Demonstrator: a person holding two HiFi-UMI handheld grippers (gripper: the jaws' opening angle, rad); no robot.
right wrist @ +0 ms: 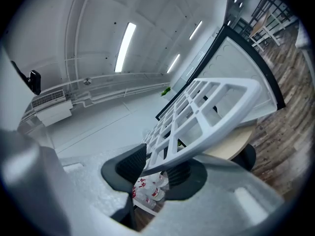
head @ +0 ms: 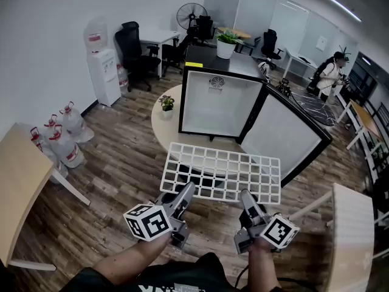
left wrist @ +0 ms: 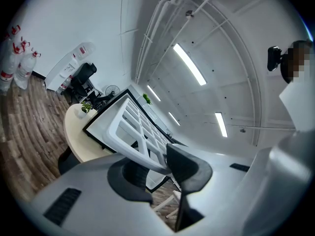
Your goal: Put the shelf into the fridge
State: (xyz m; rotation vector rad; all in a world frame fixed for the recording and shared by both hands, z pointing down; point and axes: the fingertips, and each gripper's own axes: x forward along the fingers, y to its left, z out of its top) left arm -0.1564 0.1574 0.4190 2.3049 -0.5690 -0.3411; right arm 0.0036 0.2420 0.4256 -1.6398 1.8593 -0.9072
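- The shelf [head: 222,172] (a white grid) hangs nearly flat just in front of the fridge [head: 222,108], below its open mouth.
- The left gripper [head: 186,192] is clamped on the shelf's near rim, and the right gripper [head: 247,198] grips the same rim.
- The door [head: 285,135] stands swung wide at the fridge's right.
- The fridge sits on a round table [head: 159,126], with a small plant [head: 166,103] at its left.

The fridge [head: 222,105] faces the person with its cavity open. Its door [head: 285,140] stands swung wide to the right and walls that side of the approach. The shelf [head: 222,171], gripped at its near edge by the left gripper [head: 187,191] and right gripper [head: 245,195], spans the space just before the opening. A plant [head: 166,103] stands on the table [head: 159,126] left of the fridge, close beside the way in.
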